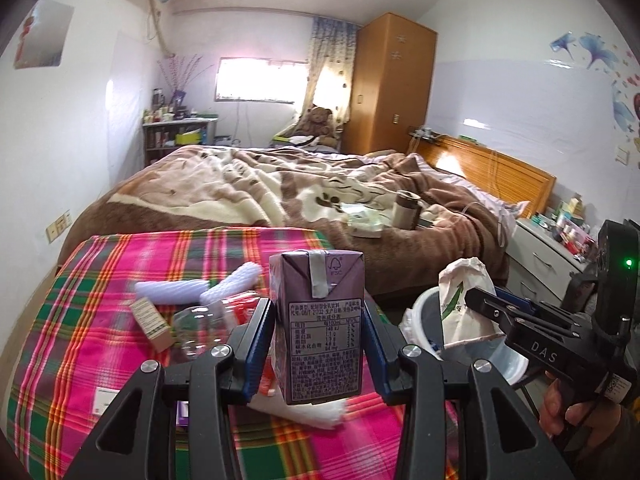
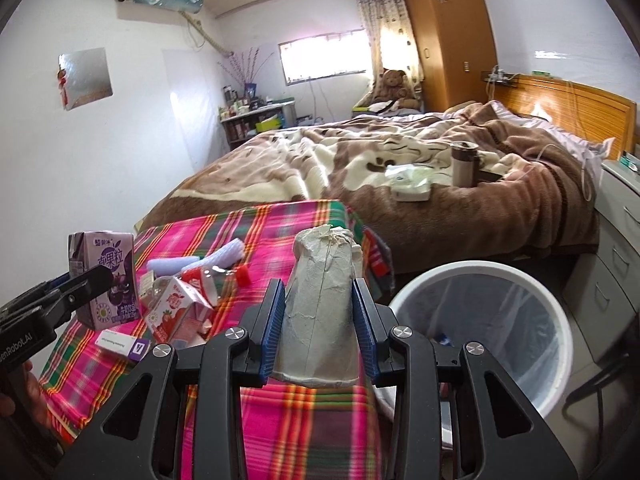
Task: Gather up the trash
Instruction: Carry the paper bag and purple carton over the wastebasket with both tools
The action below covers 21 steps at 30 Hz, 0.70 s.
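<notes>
While both hands are busy, each gripper carries one piece of trash up off the bench. The left gripper [image 1: 318, 344] is closed snugly on a purple drink carton [image 1: 318, 324], with a blue pad pressed on each flat side so the box stands straight and cannot slip. The right gripper [image 2: 318, 320] is squeezed on a crumpled paper cup [image 2: 320, 308], held mouth-down at its wide part, where the pads get the best hold.

The white trash bin [image 2: 560, 320] stands on the floor just beside the right edge of the bench [image 2: 320, 420], open at the top, with a thin bag inside. That spot likely makes drops easy. The cup is near the bin's rim and looks close to going in.

More trash lies on the checked cloth: a strawberry carton [image 2: 176, 312], a clear plastic bottle [image 2: 200, 276], white foam sleeves [image 1: 192, 290] and small boxes [image 1: 154, 322].

Room is tight. The two grippers are near each other, the bench edge is close, and the bed [image 2: 360, 168] sits right behind. The air over the bin looks free.
</notes>
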{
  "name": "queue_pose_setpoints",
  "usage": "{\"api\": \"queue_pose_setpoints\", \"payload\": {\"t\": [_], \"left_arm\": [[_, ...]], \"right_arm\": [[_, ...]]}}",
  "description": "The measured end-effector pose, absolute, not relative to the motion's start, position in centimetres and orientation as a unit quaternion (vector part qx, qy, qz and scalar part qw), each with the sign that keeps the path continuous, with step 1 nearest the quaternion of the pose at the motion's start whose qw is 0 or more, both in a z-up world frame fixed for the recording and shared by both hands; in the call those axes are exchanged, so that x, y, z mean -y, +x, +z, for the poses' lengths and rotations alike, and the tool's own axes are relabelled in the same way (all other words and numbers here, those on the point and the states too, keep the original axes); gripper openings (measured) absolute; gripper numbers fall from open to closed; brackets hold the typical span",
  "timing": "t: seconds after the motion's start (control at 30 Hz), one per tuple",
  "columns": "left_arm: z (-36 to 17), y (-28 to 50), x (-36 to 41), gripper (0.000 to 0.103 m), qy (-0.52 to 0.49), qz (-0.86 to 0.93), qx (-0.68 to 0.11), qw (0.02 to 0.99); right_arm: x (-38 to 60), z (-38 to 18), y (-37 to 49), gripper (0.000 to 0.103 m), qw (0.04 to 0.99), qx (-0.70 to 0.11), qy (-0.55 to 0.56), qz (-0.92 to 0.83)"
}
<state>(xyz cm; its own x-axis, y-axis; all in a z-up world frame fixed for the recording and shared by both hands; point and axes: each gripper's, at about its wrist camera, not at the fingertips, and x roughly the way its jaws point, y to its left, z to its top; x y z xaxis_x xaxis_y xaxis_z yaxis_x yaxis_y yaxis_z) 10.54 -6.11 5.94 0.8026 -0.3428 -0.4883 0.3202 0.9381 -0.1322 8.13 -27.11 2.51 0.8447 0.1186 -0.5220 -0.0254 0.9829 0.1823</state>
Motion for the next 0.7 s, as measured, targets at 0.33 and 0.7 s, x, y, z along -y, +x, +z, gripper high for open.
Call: {"api": "queue_pose_setpoints", "payload": {"t": [0.33, 0.7], "left_arm": [[6.2, 9.8, 10.8, 0.043, -0.007, -0.220, -0.257, 0.941], [5.6, 10.2, 16.1, 0.043, 0.008, -0.269, -0.265, 0.926]], "right_arm": [[30.3, 2.5, 6.8, 0.035, 0.959, -0.268, 0.089, 0.007], [34.4, 2.0, 6.2, 0.035, 0.957, -0.273, 0.096, -0.035]]}}
